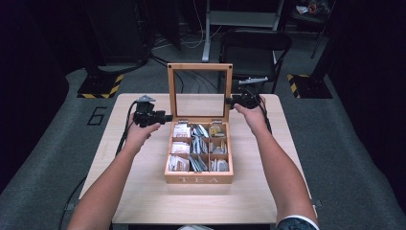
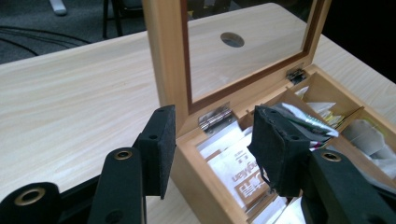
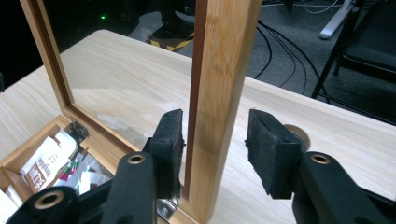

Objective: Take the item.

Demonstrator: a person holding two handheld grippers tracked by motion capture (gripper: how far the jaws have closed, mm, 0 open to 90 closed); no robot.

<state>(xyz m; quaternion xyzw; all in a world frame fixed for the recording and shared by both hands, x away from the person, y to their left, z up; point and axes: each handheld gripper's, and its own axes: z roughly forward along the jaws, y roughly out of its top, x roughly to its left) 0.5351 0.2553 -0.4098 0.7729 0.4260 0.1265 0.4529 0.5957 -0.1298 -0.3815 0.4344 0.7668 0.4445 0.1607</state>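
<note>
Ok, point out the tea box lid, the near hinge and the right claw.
tea box lid (image 3: pixel 219 93), right gripper view, wooden side rail.
near hinge (image 2: pixel 215 117), left gripper view, metal leaf.
right claw (image 3: pixel 215 156), right gripper view, midway between its pads.

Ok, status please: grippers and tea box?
Left gripper open at box corner. Right gripper open around upright lid frame. Nothing blocking.
</note>
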